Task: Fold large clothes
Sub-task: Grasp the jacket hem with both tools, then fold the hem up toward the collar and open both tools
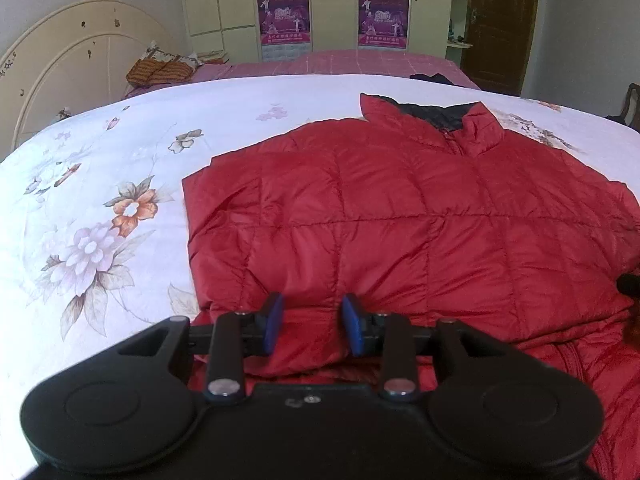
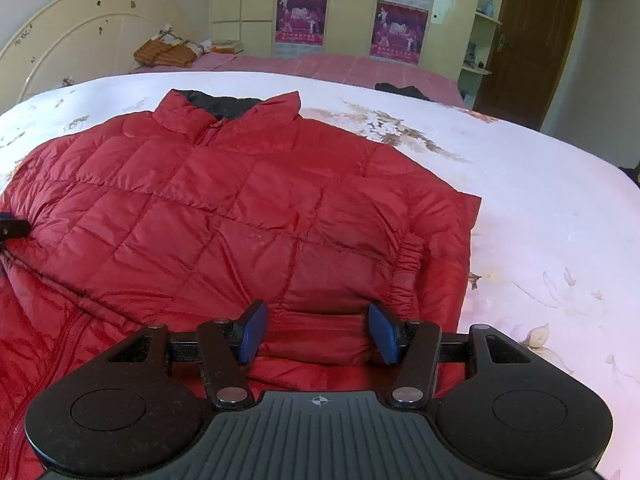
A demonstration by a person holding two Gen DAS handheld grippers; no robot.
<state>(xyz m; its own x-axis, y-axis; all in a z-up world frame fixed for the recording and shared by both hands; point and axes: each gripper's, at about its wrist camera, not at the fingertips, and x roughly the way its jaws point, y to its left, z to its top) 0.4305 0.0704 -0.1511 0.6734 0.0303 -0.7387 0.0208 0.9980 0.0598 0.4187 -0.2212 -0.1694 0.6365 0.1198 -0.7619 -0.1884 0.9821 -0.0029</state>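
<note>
Straddling the near hem of the red jacket point(image 2: 248, 216) lying flat on the bed point(image 1: 100, 184), my left tool point(image 1: 313, 326) and right tool point(image 2: 317, 330) gape apart, gripping nothing, placed to pinch the hem for the fold.

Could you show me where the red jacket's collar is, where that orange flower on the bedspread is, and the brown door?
jacket collar point(image 2: 280, 110): right wrist view, on its right flap.
orange flower point(image 1: 134, 210): left wrist view, on its petals.
brown door point(image 2: 532, 40): right wrist view, on its panel.

Floral bedspread point(image 1: 120, 168), wardrobe point(image 1: 336, 4), perhaps calendars point(image 1: 285, 16).
</note>
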